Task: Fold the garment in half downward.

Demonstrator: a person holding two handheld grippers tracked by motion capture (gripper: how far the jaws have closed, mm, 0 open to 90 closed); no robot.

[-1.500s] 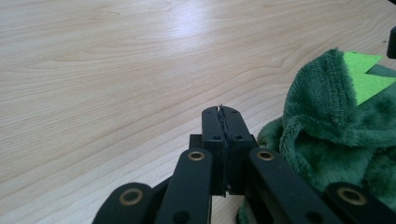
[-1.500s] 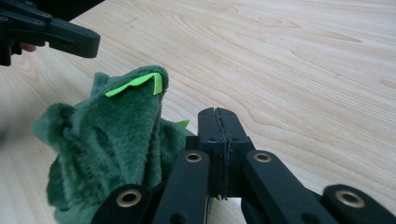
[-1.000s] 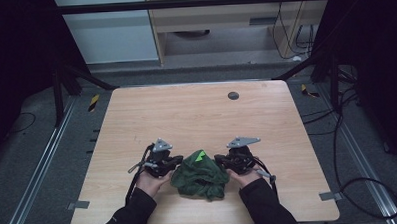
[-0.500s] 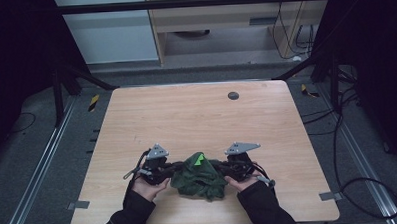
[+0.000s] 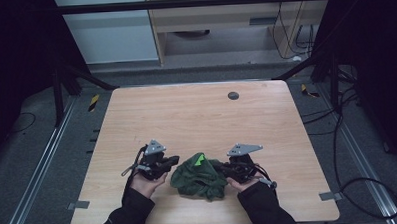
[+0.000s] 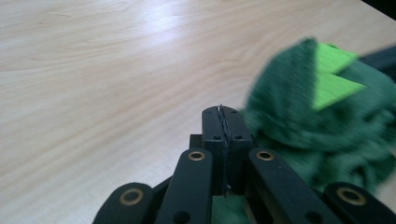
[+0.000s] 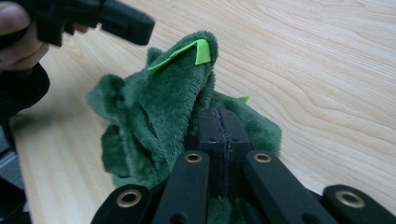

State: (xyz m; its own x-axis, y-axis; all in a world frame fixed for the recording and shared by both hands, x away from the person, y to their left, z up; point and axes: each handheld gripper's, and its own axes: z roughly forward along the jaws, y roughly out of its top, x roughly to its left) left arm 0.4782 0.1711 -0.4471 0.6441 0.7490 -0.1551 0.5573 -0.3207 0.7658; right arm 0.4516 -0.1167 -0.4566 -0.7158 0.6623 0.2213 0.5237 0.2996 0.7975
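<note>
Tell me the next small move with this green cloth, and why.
Probably open the left tongs and reach right into the green cloth. Their jaws look pressed together beside its edge with nothing visibly between them, while the right tongs are shut against the bunched pile, seemingly pinching it. A second hold looks needed before spreading it on the table.

Both grippers' fingers (image 6: 223, 126) pressed together.

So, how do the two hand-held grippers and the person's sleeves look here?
Each black hand-held gripper, left and right, carries a grey three-cornered plate on top and trails a thin dark cable. Seen close, the linkage arms are black with brass-coloured ringed pivots. Both sleeves are black and long, reaching the wrists.
</note>
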